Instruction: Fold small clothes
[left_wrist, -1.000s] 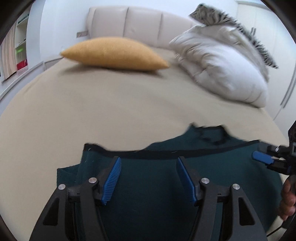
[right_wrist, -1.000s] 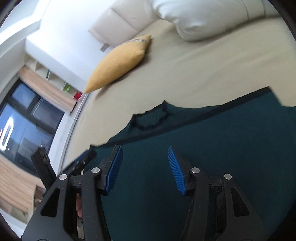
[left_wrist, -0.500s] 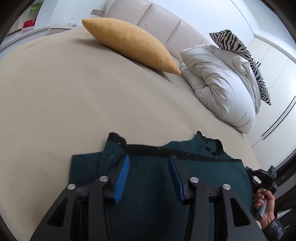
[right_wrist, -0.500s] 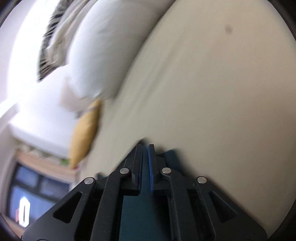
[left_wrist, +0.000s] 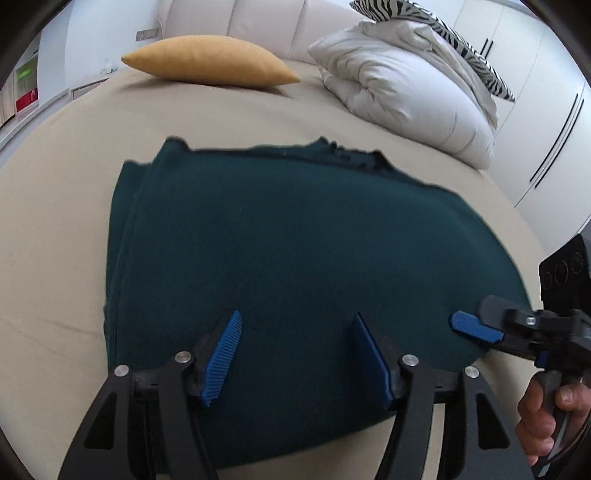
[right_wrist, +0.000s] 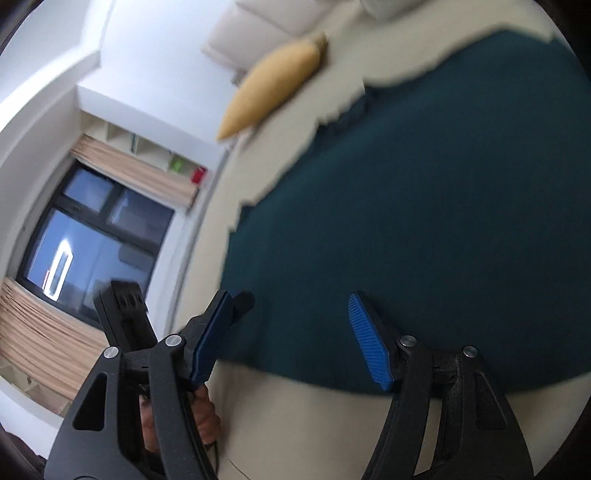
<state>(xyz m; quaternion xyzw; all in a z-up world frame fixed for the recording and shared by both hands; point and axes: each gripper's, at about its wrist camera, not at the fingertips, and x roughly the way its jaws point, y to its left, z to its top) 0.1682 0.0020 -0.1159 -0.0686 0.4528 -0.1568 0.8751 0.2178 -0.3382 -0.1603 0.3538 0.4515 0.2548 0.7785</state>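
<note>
A: Since a moment ago the dark green garment lies folded over; both claws have just been opening, nothing between them.
B: Left claw and right claw gape over its near edge on the bed; probably released so the fold settles.

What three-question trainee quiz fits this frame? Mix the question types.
1. True or false: the left tongs are clamped on the dark green garment.
2. Multiple choice: what lies beside the yellow cushion at the head of the bed? A) a white duvet bundle B) a laundry basket C) a stack of towels
3. Fill in: the right tongs hang over the garment's ____ edge, with their jaws apart.

Key: 1 false, the pads stand apart with nothing pinched. 2 A, the white duvet bundle. 3 near.
</note>
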